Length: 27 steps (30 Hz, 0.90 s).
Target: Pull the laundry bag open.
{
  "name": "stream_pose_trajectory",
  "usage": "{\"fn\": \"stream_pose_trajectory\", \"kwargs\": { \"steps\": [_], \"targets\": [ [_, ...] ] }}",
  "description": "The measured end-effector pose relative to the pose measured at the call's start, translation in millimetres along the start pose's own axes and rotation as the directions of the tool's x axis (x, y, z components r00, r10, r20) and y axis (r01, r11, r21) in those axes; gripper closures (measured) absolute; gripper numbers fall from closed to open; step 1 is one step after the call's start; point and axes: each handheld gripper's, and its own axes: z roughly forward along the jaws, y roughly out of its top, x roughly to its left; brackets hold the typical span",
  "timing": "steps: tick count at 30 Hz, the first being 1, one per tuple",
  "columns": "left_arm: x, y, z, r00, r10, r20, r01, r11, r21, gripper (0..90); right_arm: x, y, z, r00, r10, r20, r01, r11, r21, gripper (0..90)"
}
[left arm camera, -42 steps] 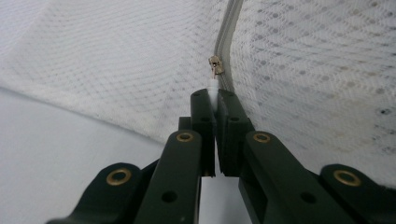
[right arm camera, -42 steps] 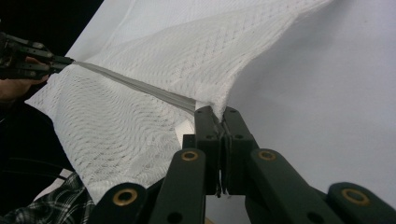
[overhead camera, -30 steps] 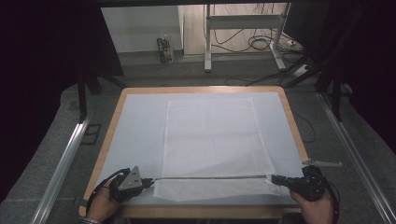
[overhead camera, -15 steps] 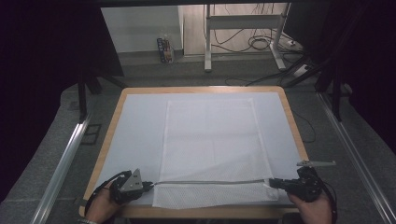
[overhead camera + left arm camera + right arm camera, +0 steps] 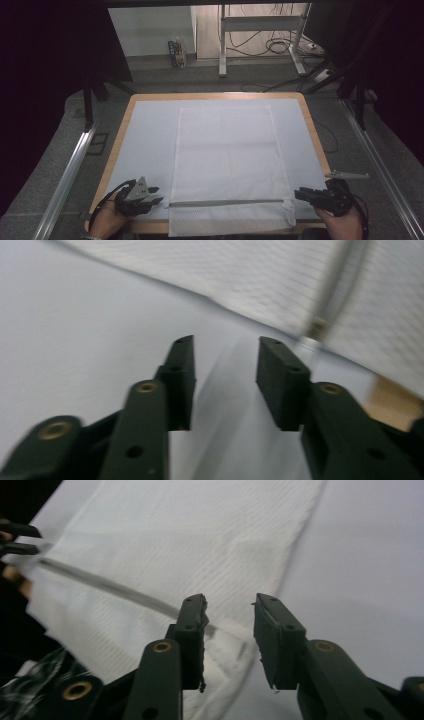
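While the worktop [image 5: 150, 130] stretches away from both grippers under its pale cover, a white mesh laundry bag [image 5: 227, 155] lies flat on it between them, its near end hanging just over the edge closest to the person. A grey zipper band [image 5: 225, 202] runs across the bag from just ahead of one gripper to just ahead of the other. The left gripper [image 5: 152, 196] sits just off the bag's left edge, its jaws partly apart and having just been opening, with only bare cover between them in the left gripper view. The right gripper [image 5: 302, 192] rests at the bag's right corner, jaws likewise partly apart and just opened; the crumpled corner [image 5: 227, 645] lies beneath the gap, but the pads do not press it. Judging from this, the spreading looks done and both ends released; any folding remains ahead.
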Motion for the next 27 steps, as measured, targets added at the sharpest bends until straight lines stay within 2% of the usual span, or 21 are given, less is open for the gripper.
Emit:
{"fn": "stream_pose_trajectory", "kwargs": {
  "steps": [2,4,5,6,8,9,11,14,16,17,18,19,20,22,23,24,25,27],
  "targets": [
    [6.3,5.2,3.8,0.9981,-0.054,-0.030,0.053,0.9984,-0.020,49.0,-1.0,2.9,3.0,0.9997,-0.011,0.023,0.011,1.000,-0.012,60.5],
    [13.4,13.0,10.1,0.9927,-0.114,-0.040,0.112,0.9930,-0.036,45.8,-0.8,8.5,11.3,0.9972,-0.047,0.059,0.047,0.999,-0.001,62.4],
    [13.4,13.0,10.1,0.9927,-0.114,-0.040,0.112,0.9930,-0.036,44.9,-0.6,12.0,17.0,0.9941,-0.071,0.081,0.071,0.997,0.011,63.1],
    [19.9,20.5,19.3,0.9838,-0.174,-0.045,0.172,0.9843,-0.039,43.1,-0.3,15.5,23.5,0.9902,-0.097,0.100,0.095,0.995,0.022,63.1],
    [24.4,26.6,29.5,0.9761,-0.214,-0.035,0.213,0.9762,-0.041,41.4,0.5,21.6,36.9,0.9803,-0.139,0.140,0.133,0.990,0.051,63.0],
    [24.4,26.6,29.5,0.9761,-0.214,-0.035,0.213,0.9762,-0.041,40.5,0.6,23.6,43.3,0.9748,-0.160,0.155,0.152,0.986,0.067,62.9],
    [27.0,35.3,43.7,0.9740,-0.222,-0.044,0.222,0.9750,-0.018,39.6,1.9,25.5,53.8,0.9659,-0.190,0.176,0.176,0.980,0.096,62.9],
    [26.9,42.7,56.1,0.9765,-0.209,-0.051,0.211,0.9774,0.020,39.8,5.7,26.2,64.4,0.9514,-0.231,0.204,0.203,0.968,0.150,68.1],
    [27.7,46.8,59.8,0.9742,-0.223,-0.033,0.224,0.9743,0.022,45.1,9.6,26.9,67.9,0.9425,-0.253,0.219,0.219,0.962,0.165,75.3],
    [28.2,48.6,60.6,0.9701,-0.242,-0.019,0.242,0.9699,0.023,51.7,10.8,27.8,68.7,0.9388,-0.258,0.228,0.221,0.959,0.175,80.3],
    [28.9,50.2,61.7,0.9678,-0.252,-0.005,0.252,0.9675,0.024,60.8,11.6,28.7,69.6,0.9396,-0.253,0.231,0.215,0.961,0.175,86.1],
    [28.9,50.2,61.7,0.9678,-0.252,-0.005,0.252,0.9675,0.024,67.4,11.6,28.7,69.6,0.9396,-0.253,0.231,0.215,0.961,0.175,86.1],
    [30.0,53.5,63.4,0.9622,-0.272,-0.010,0.272,0.9616,0.035,71.8,11.3,30.7,71.2,0.9490,-0.234,0.211,0.198,0.964,0.179,87.9],
    [33.3,55.7,65.3,0.9550,-0.296,0.011,0.296,0.9545,0.040,82.2,11.6,32.3,73.1,0.9515,-0.228,0.206,0.192,0.965,0.181,88.3],
    [33.3,55.7,65.3,0.9550,-0.296,0.011,0.296,0.9545,0.040,86.2,11.6,32.3,73.1,0.9515,-0.228,0.206,0.192,0.965,0.181,88.3],
    [35.9,58.2,66.4,0.9550,-0.296,0.023,0.294,0.9542,0.053,87.8,11.9,33.2,74.3,0.9551,-0.220,0.198,0.185,0.966,0.180,88.4],
    [36.4,59.0,66.8,0.9571,-0.289,0.023,0.287,0.9562,0.055,88.5,11.8,33.6,75.1,0.9565,-0.218,0.194,0.184,0.967,0.177,88.4],
    [37.6,59.5,67.2,0.9565,-0.291,0.020,0.290,0.9556,0.054,88.9,12.3,35.1,76.8,0.9590,-0.215,0.185,0.182,0.967,0.180,88.4]
  ]
}}
